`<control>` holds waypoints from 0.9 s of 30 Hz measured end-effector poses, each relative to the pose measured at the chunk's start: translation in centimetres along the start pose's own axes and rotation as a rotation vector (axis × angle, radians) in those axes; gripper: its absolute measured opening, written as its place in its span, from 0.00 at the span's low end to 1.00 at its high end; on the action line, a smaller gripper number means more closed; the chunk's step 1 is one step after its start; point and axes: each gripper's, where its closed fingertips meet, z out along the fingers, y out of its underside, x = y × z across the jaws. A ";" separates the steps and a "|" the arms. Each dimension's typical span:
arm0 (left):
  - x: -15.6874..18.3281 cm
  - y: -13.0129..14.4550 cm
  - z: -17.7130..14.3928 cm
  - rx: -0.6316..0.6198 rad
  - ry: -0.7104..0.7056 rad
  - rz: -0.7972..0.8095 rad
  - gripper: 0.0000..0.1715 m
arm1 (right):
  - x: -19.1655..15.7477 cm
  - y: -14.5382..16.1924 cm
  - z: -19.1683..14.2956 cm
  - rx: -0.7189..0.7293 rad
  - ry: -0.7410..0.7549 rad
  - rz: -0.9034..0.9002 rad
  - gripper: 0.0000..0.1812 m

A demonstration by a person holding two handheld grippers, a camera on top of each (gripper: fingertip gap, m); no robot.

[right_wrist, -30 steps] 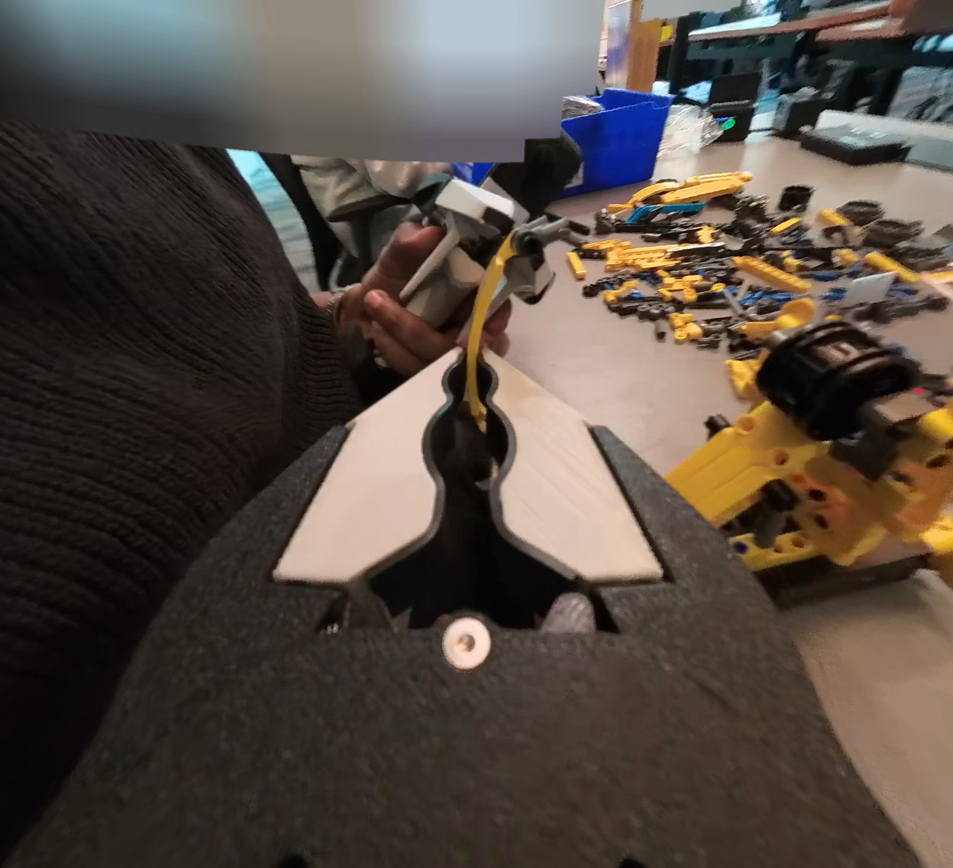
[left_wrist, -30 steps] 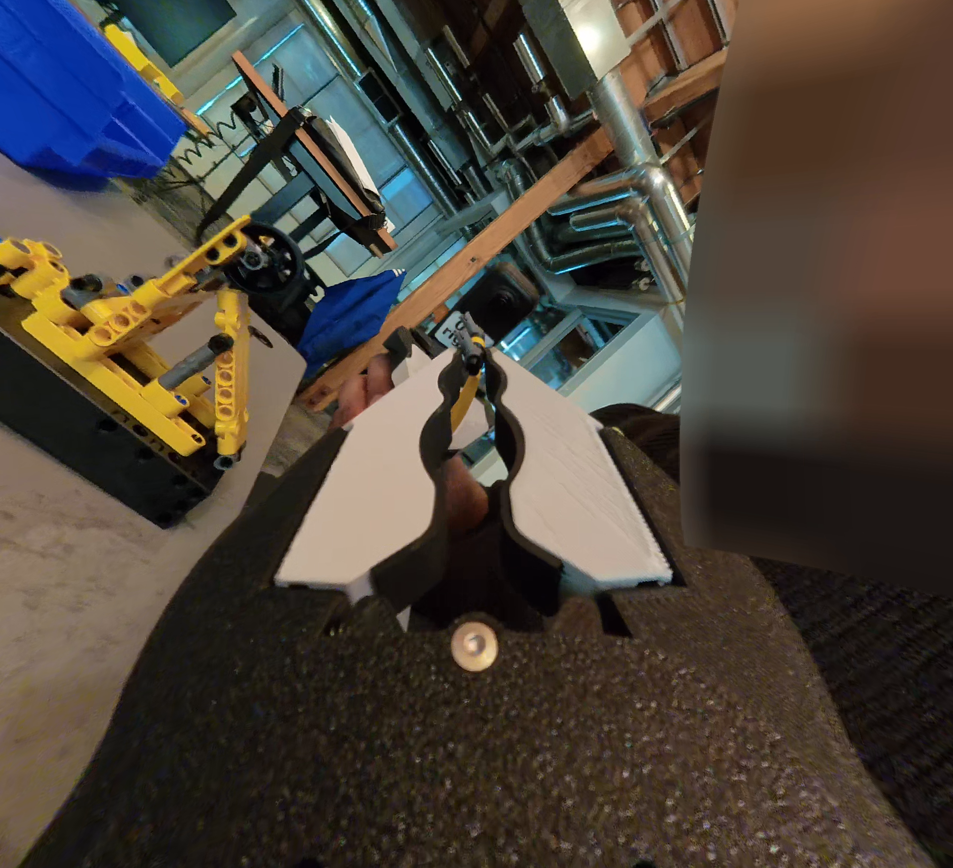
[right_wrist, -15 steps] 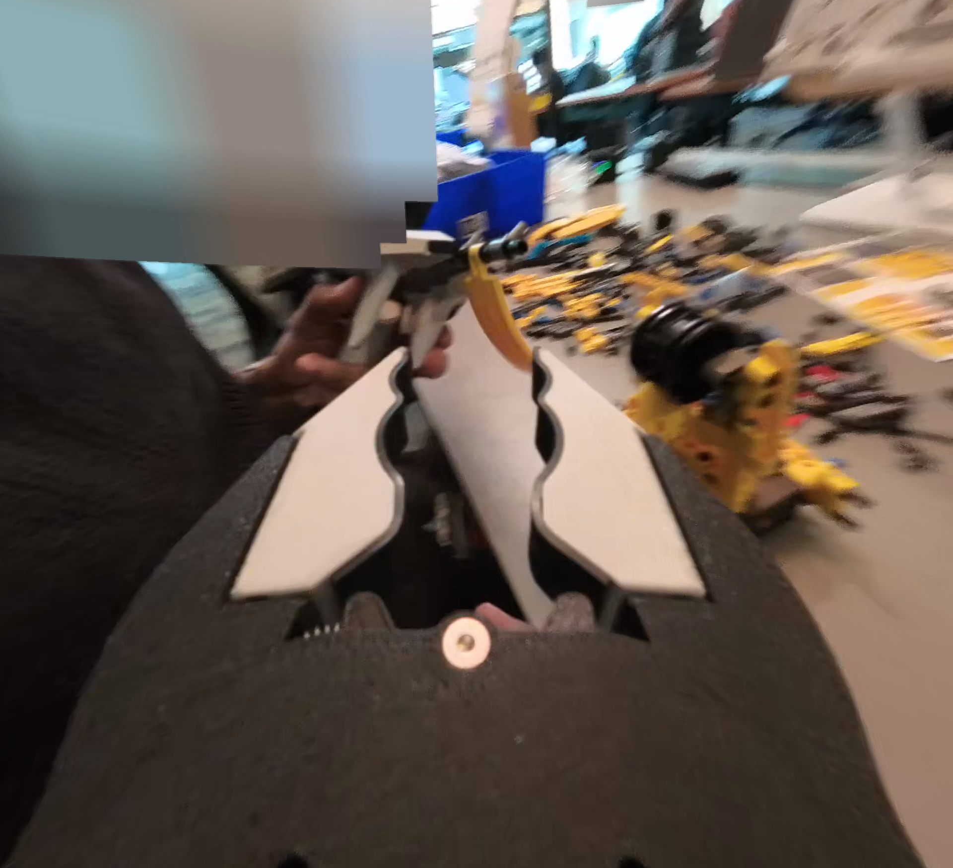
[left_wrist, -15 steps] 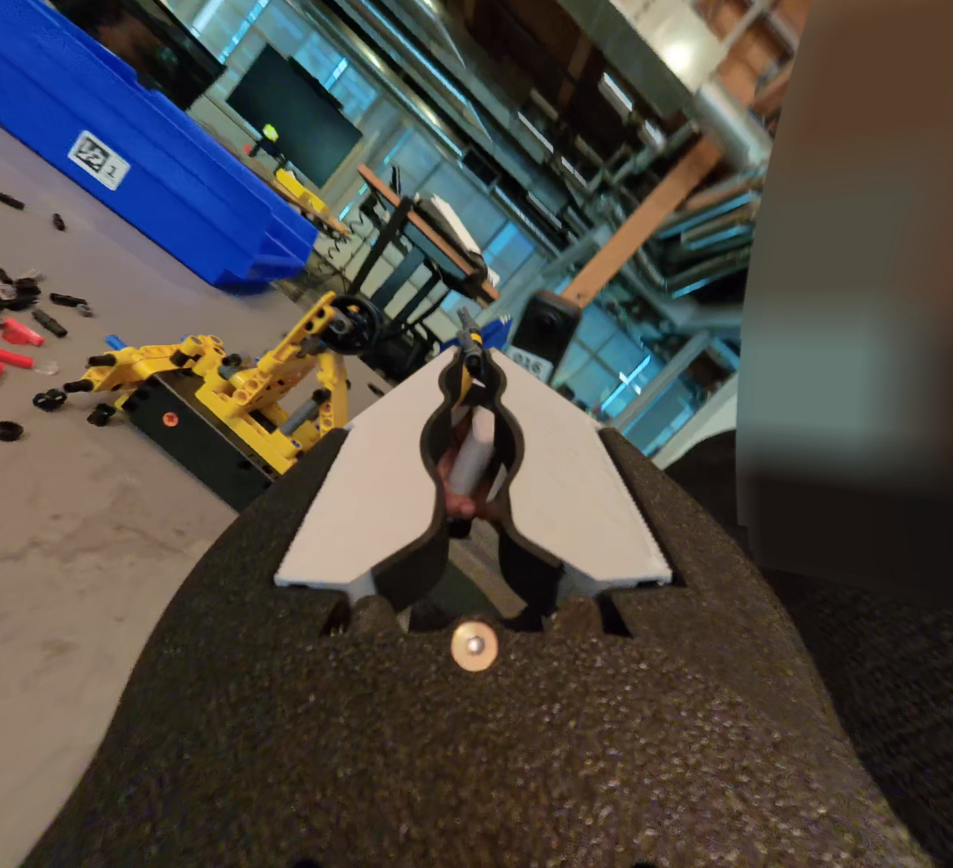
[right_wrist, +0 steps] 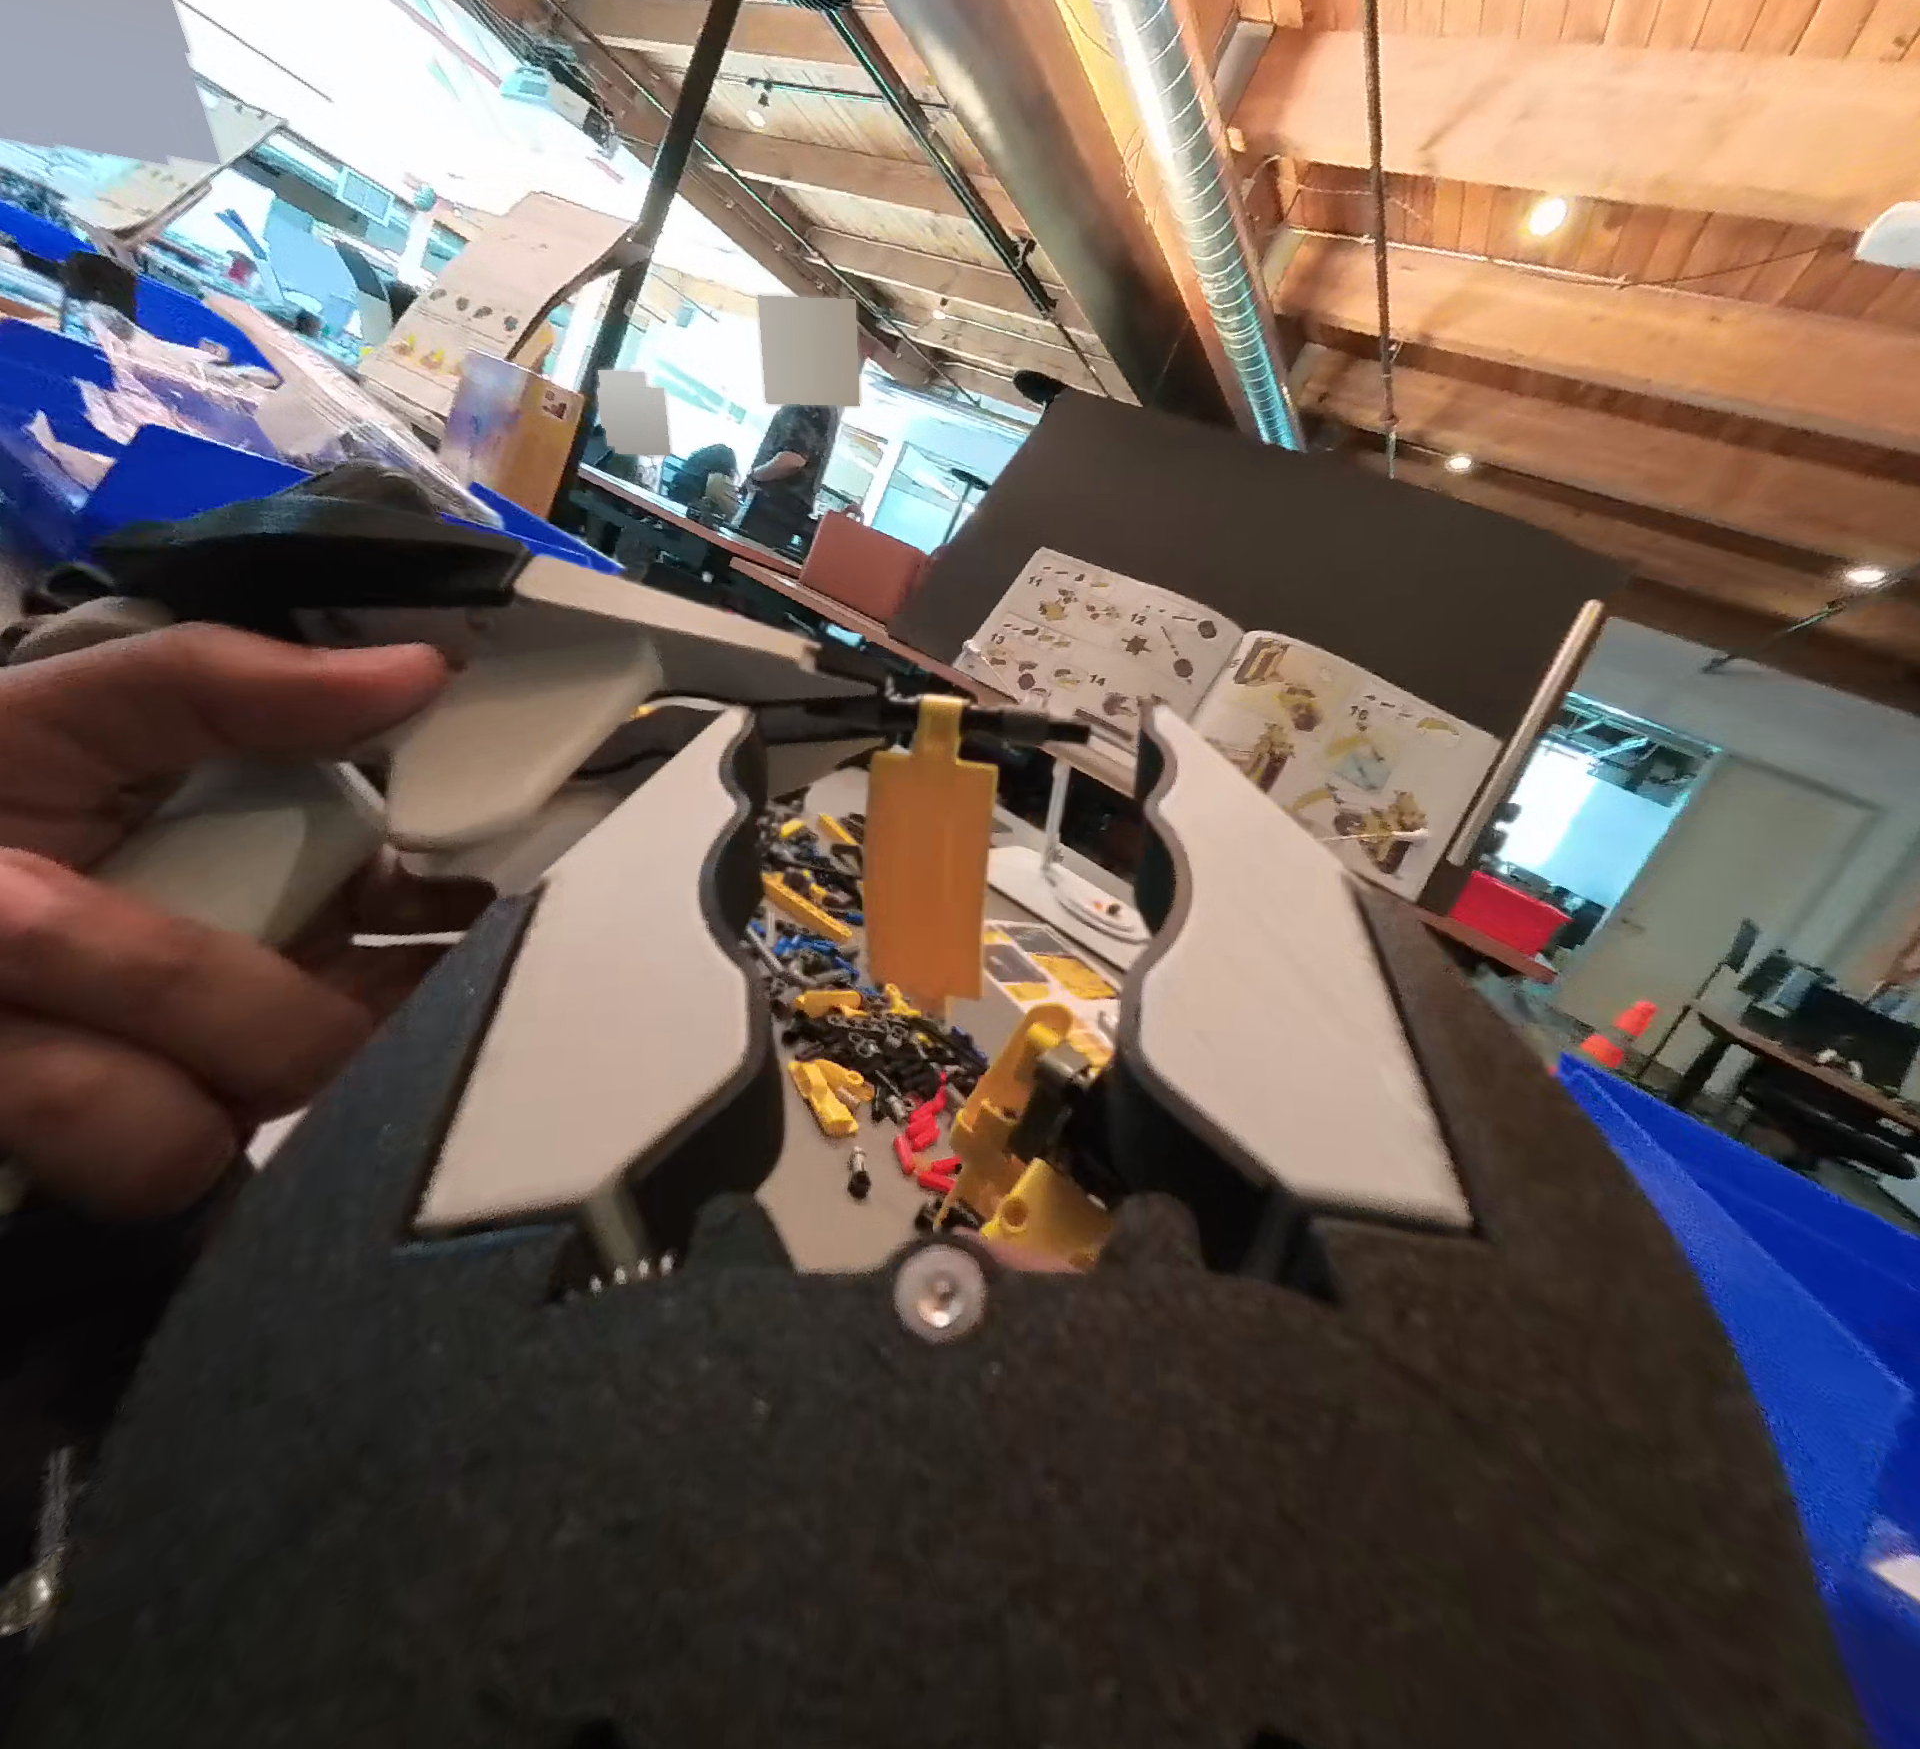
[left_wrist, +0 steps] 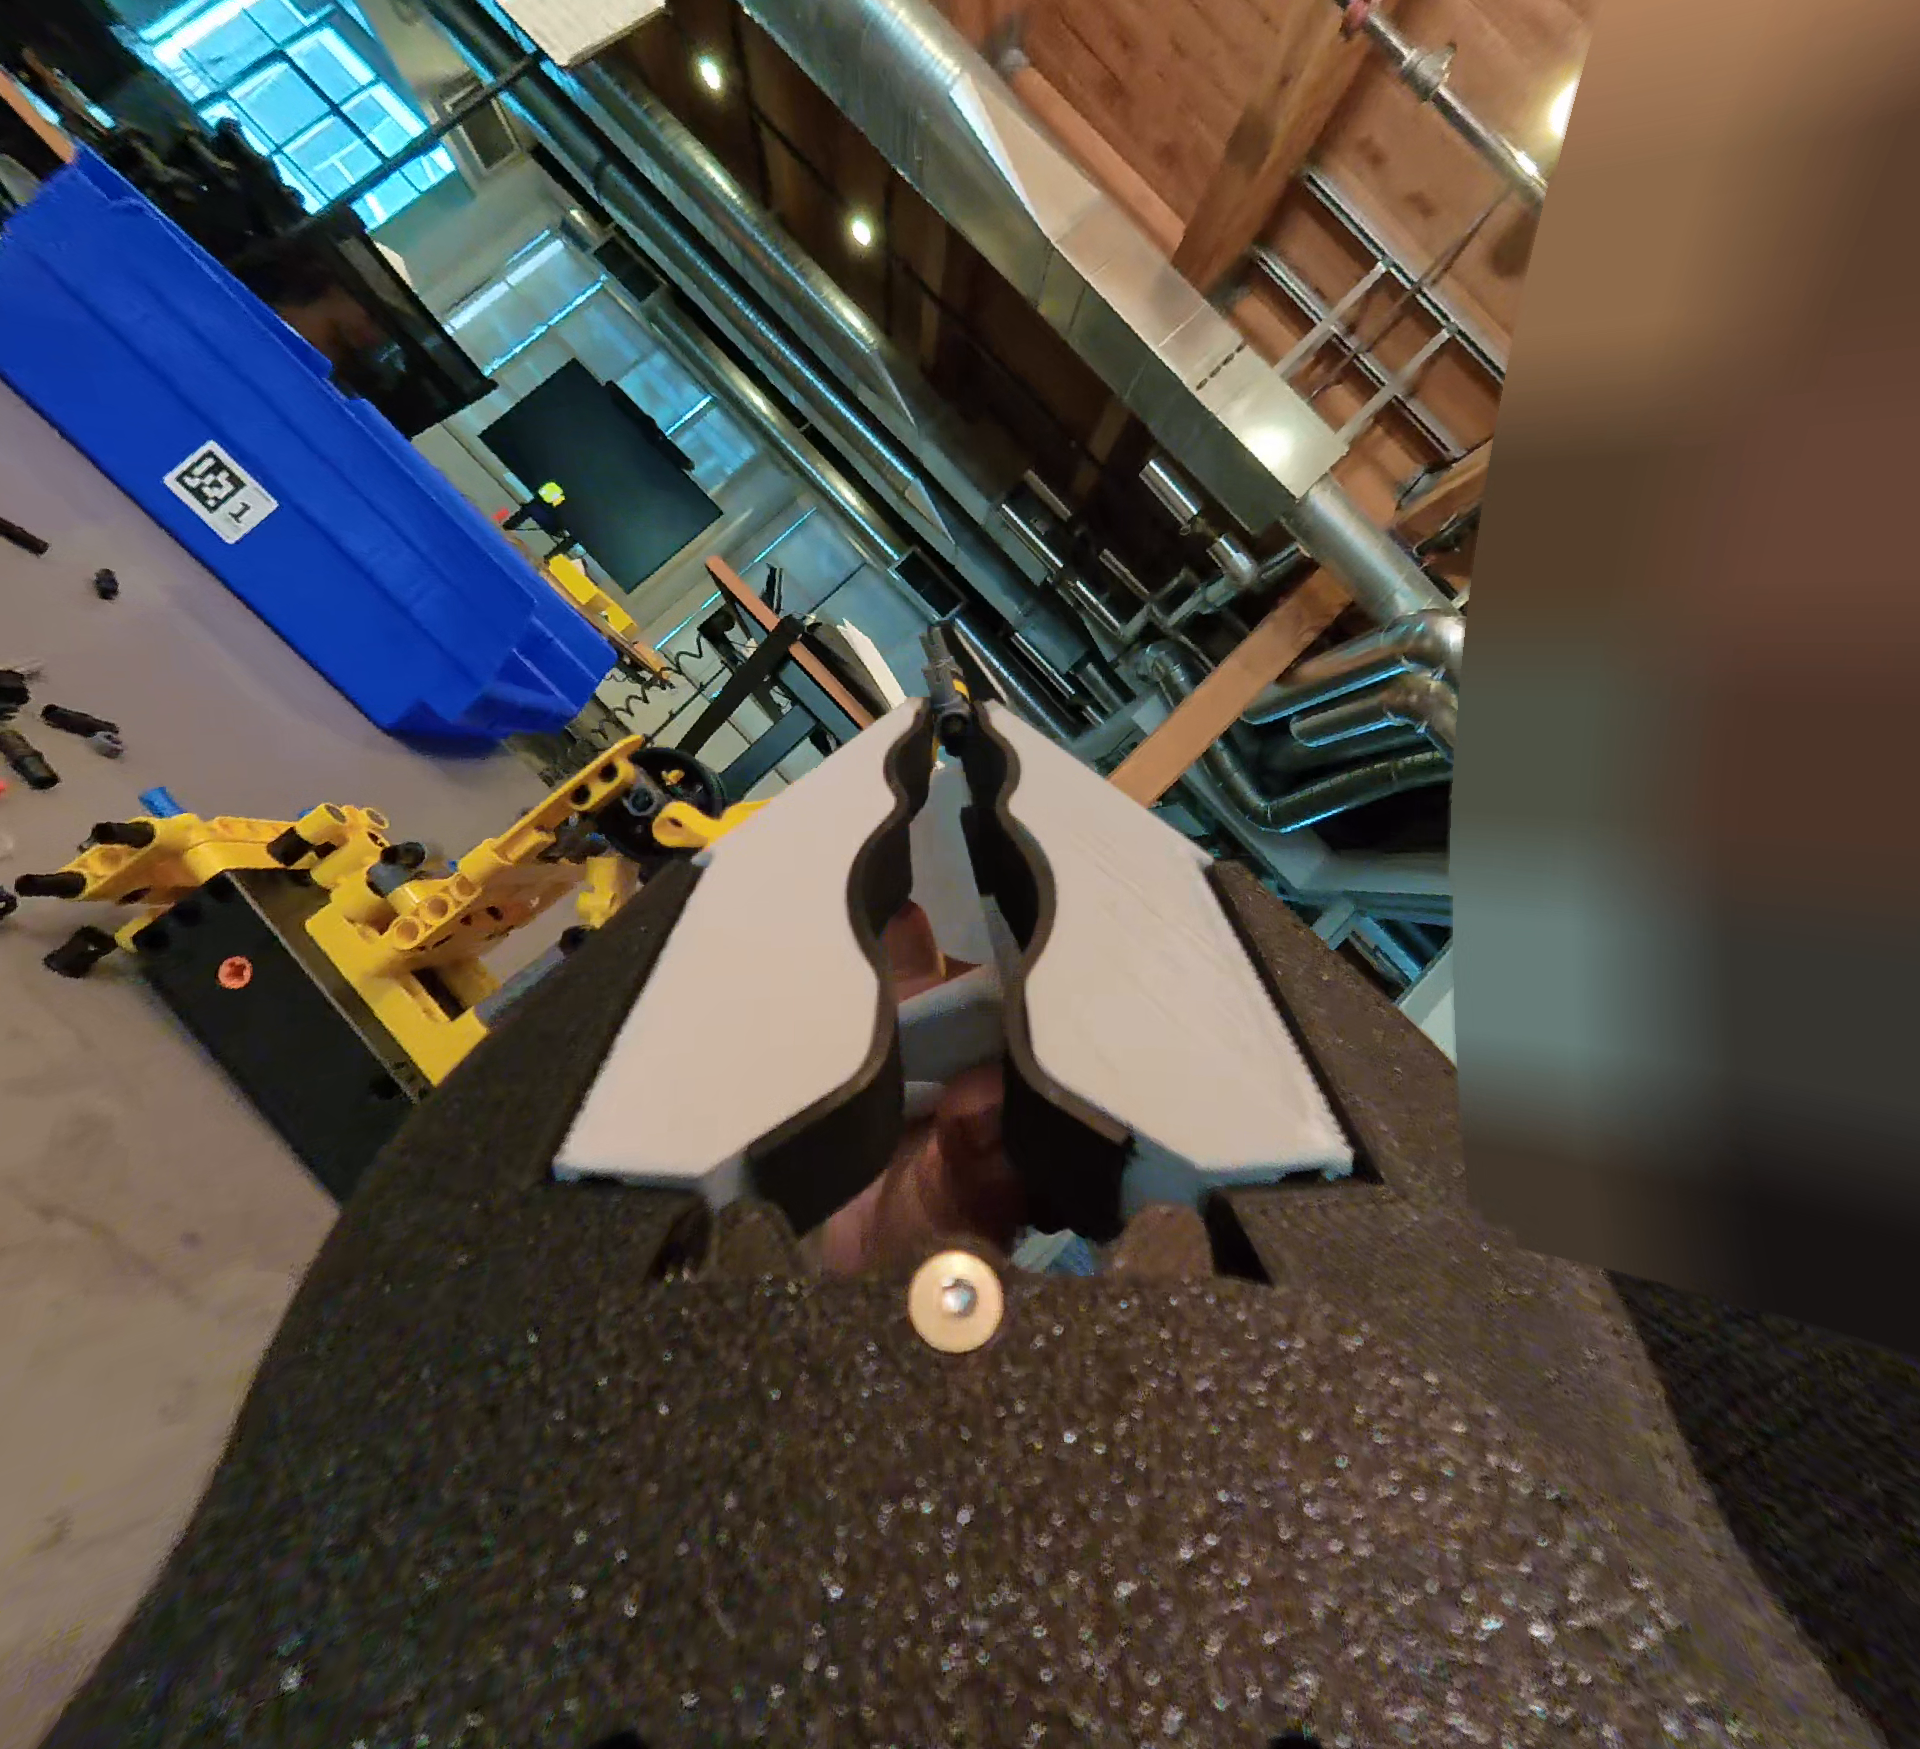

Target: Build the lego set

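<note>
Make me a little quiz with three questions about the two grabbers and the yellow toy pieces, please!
1. True or false: the right gripper is open.
2. Which gripper pinches the black axle with the hanging yellow panel? A) left B) right
3. What stands open behind the loose pieces in the right wrist view?

Key: 1. True. 2. A, the left gripper, shut on it. 3. The instruction booklet.

Bright indoor light, wide-angle bend, some motion blur

Ceiling spotlights (right_wrist: 1546,216) and daylight from blown-out windows (right_wrist: 312,130) light both views; pipes and beams curve toward the edges. The left view is sharp at the ducting (left_wrist: 914,37). The right view smears softly on the hand (right_wrist: 156,868). Smooth blurred patches cover parts.
</note>
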 end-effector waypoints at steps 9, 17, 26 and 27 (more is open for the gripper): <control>0.7 0.5 -0.1 -0.015 0.075 -0.030 0.04 | 0.8 -1.2 -1.1 0.071 -0.032 0.081 0.14; 1.2 1.8 0.0 -0.121 0.099 -0.004 0.04 | 0.9 -1.4 -1.7 0.100 -0.185 0.260 0.09; 1.1 0.5 0.1 -0.068 0.084 -0.033 0.04 | -0.3 0.0 -1.4 0.029 -0.238 0.219 0.26; 0.9 0.7 0.3 -0.076 0.081 -0.047 0.04 | -0.8 0.4 -1.2 0.002 -0.225 0.147 0.29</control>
